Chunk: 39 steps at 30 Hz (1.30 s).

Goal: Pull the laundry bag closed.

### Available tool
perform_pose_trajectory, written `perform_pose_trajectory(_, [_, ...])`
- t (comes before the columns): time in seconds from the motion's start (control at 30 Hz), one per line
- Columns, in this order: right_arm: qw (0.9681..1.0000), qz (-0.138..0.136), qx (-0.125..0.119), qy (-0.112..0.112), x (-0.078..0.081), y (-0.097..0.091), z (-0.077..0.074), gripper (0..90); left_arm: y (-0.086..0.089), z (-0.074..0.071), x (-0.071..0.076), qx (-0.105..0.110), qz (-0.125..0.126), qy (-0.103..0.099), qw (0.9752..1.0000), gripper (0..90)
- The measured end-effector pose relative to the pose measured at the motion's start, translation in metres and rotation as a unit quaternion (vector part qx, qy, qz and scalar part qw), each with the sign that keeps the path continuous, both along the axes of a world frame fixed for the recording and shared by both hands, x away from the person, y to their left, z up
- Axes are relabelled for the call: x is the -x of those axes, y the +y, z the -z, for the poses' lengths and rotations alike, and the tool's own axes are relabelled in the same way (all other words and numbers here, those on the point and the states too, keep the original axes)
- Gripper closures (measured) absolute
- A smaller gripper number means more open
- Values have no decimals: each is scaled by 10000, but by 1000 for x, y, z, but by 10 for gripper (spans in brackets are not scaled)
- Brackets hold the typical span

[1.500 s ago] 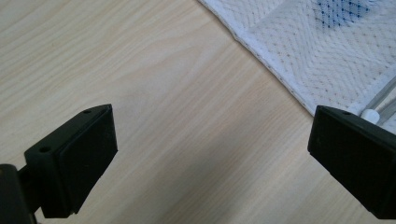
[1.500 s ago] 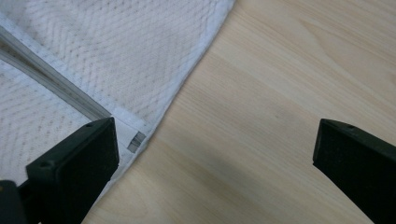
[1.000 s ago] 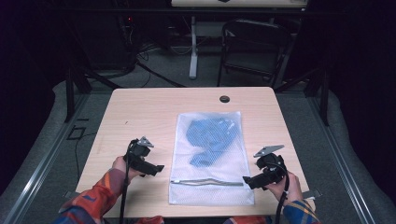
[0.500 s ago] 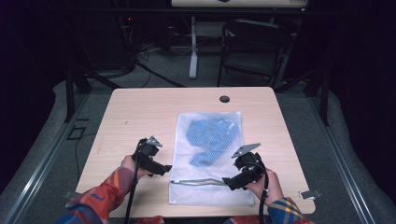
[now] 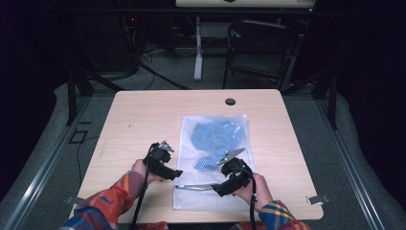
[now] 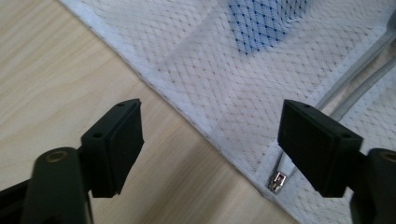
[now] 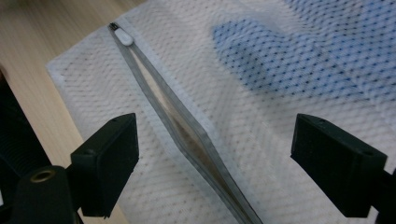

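A white mesh laundry bag lies flat on the wooden table with a blue garment inside. Its grey zipper runs across the near end and gapes partly open. My left gripper is open at the bag's left edge, and the small metal zipper pull lies just inside its right jaw. My right gripper is open low over the bag, with the open zipper slit between its jaws. Both jaws hold nothing.
A black grommet hole sits near the table's far edge. A dark chair and a table leg stand on the floor beyond. A metal clip marks the near right corner. Bare wood lies left of the bag.
Both grippers have moved inward toward the bag's near end. The right one went left onto the bag over the zipper; the left one went right to the bag's edge.
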State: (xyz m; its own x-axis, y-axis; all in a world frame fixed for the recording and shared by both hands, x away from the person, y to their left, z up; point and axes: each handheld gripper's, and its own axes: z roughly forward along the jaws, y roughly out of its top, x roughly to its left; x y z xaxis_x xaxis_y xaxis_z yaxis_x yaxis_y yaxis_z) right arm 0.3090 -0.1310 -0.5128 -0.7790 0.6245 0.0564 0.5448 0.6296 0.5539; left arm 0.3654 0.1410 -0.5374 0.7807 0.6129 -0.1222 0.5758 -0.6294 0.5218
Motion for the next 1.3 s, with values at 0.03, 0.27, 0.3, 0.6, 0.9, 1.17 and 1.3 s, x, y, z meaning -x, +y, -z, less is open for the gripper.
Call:
perform_pose_trajectory(0.03, [10000,-45,-8,-21,0,3,1,179,0,0,0,-23,51,16,10000,276])
perform_pose_trajectory(0.27, [9996,-280,-71,-25,1,24,7,322,-1,4,0,13,148,118,9998,395])
perform_pose_trajectory(0.3, [9994,-341,-104,-46,1,29,9,366,-1,6,0,-5,174,133,9998,418])
perform_pose_trajectory(0.6, [9981,-617,-46,-1,0,48,17,530,-2,11,-1,24,251,255,9994,559])
perform_pose_trajectory(0.9, [9964,-841,-26,-59,-1,67,24,717,-4,12,0,-26,436,425,9981,710])
perform_pose_trajectory(1.17, [9949,-996,-140,-68,-4,87,34,769,-4,15,1,-45,568,633,9964,830])
perform_pose_trajectory(1.3, [9947,-1020,-65,-72,-7,94,40,782,-5,18,2,-101,620,784,9949,858])
